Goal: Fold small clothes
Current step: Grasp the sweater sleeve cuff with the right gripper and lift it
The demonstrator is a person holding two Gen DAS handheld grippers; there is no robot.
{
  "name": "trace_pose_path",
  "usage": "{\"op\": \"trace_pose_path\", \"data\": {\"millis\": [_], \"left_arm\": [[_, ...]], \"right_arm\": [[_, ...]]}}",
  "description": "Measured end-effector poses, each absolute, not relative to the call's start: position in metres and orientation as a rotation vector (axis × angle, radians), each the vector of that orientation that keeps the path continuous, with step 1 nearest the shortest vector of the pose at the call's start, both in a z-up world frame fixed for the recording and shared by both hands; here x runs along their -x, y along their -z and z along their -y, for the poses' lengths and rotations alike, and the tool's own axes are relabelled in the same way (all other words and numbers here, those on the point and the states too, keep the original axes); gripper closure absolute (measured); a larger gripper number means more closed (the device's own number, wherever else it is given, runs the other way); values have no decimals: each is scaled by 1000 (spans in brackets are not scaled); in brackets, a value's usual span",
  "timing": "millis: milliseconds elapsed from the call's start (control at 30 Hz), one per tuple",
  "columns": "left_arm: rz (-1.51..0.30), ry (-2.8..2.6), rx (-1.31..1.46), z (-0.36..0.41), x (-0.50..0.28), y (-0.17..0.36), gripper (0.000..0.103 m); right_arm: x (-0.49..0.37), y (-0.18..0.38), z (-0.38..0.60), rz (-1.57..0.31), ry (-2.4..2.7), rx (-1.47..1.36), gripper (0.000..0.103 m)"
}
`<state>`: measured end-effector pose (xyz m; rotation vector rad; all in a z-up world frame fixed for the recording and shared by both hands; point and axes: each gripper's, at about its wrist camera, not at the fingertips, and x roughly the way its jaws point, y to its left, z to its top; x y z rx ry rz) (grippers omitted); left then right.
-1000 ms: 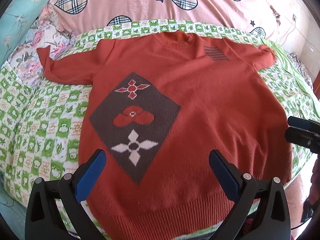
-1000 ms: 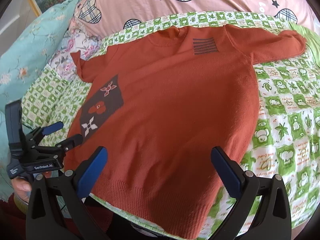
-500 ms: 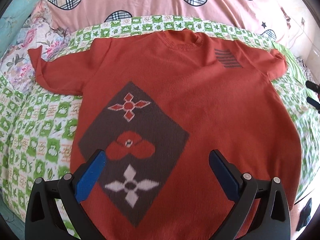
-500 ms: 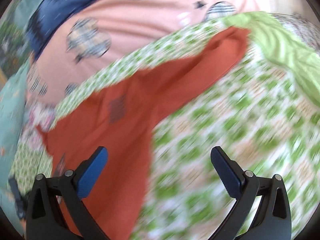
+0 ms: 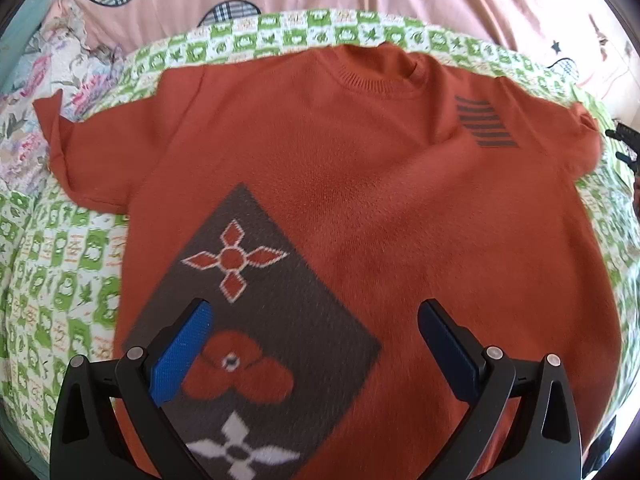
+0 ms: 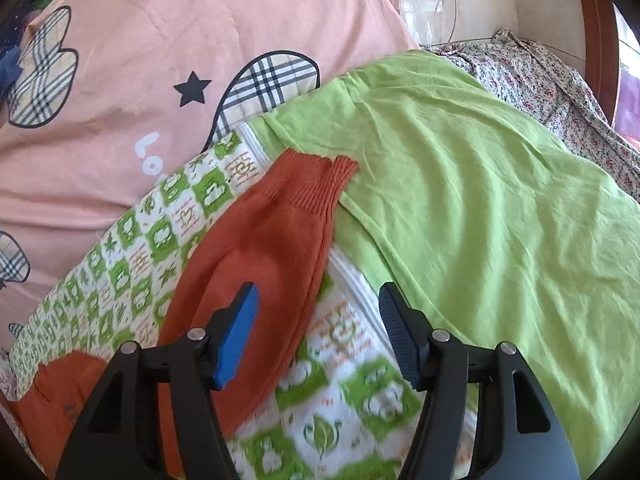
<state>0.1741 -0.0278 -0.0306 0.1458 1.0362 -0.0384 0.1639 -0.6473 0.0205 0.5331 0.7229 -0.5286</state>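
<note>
An orange knit sweater (image 5: 360,200) lies flat, front up, on a green-and-white patterned quilt (image 5: 60,272). It bears a brown diamond with flower motifs (image 5: 248,312) and a small striped patch (image 5: 486,128). My left gripper (image 5: 316,344) hovers open over the lower front, nothing between its fingers. The right gripper (image 6: 316,332) is over the sweater's right sleeve (image 6: 276,248), whose ribbed cuff (image 6: 316,178) points away. Its jaws are closing, with the sleeve's edge below the gap and the pads apart from it. That gripper's tips (image 5: 624,144) peek in at the left wrist view's right edge.
A pink pillow with plaid hearts (image 6: 140,80) lies behind the quilt. A plain lime-green sheet (image 6: 480,200) covers the bed right of the sleeve, with floral fabric (image 6: 560,80) and a wooden bed frame (image 6: 600,20) beyond. Floral bedding (image 5: 48,80) is at the far left.
The right gripper swung from the sweater's hem to the right sleeve and narrowed its jaws. The left gripper moved forward over the sweater toward the diamond motif.
</note>
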Motion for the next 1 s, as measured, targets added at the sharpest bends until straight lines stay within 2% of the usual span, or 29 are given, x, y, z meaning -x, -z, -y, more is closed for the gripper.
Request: {"op": "trace_pose_path", "data": {"millis": [133,167,200,233,267,467,633,767,1000], "left_arm": [[-1085,44,-133,34,-188,42,0],[-1087,50,-128,36,-191,43,0],[-1090,57,-127,38,-193,44,0],[-1091,65,-127,41,-194,45,0],[-1094,71,-126,43,-194,46,0],[-1104,120,-105,51,-188,49,0],[-1088,142,-69,43,-175,43,0],[-1065,145,-38,30,-166,35,0],[-1023,134,15,-4,-164,23,0]], "right_arm": [[-191,-5,670,-702,536,-564,40],[-195,-6,673,-688,528,-565,41],[-197,-7,675,-674,514,-576,47],[-200,-8,676,-667,485,-592,71],[-202,-9,675,-669,454,-605,91],[-188,-45,615,-637,306,-561,94],[-177,-61,512,-645,90,-567,95],[-180,-56,414,-673,-137,-631,95],[-217,-25,233,-853,-455,-664,94]]}}
